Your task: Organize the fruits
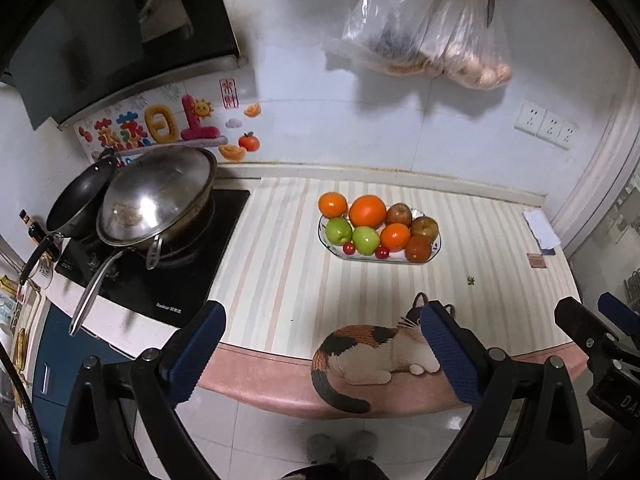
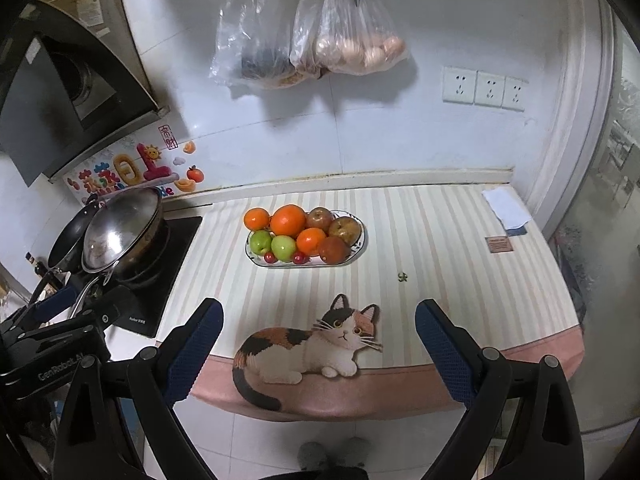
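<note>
task at start: all fruits [image 1: 376, 230] piled mixed on plate [image 1: 436, 246] at desk [image 1: 280, 280] middle, none sorted. left gripper [image 1: 320, 354] and right gripper [image 2: 318, 350] jaws released, empty, well short of plate.

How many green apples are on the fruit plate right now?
2. Both green apples sit side by side at the plate's front left: one at the left end, the other just right of it, beside a small red fruit. Others could be hidden behind.
</note>
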